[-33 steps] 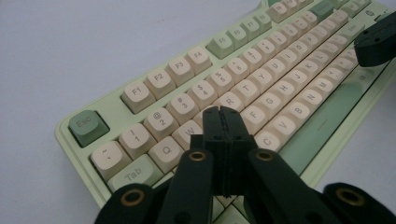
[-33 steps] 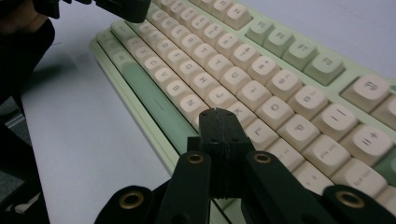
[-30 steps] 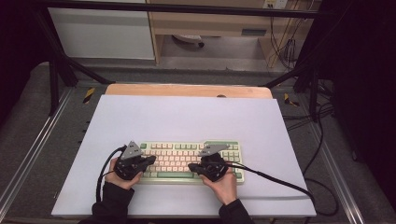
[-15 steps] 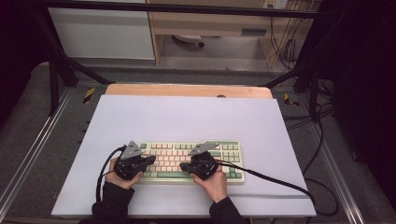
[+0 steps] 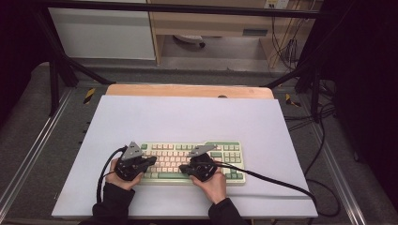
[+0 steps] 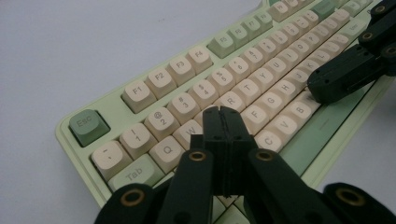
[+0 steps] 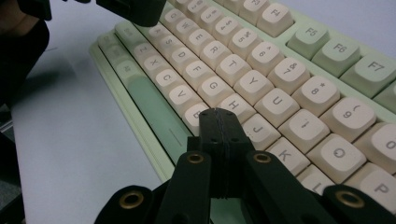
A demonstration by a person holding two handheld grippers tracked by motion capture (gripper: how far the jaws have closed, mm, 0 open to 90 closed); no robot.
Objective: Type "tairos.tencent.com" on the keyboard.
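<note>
Since the earlier frame the right gripper (image 5: 199,165) is seen shifted left along the keyboard (image 5: 225,159), jaws pressed together and empty over the lower letter row, nearer than the closed left gripper (image 5: 136,165).

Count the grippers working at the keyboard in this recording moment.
2. The left gripper sits over the left end of the keyboard; the right gripper is over its middle, near the bottom letter row. Both have their jaws shut together.

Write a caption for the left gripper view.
Left gripper, jaws shut, poised over the green-and-cream keyboard.
</note>
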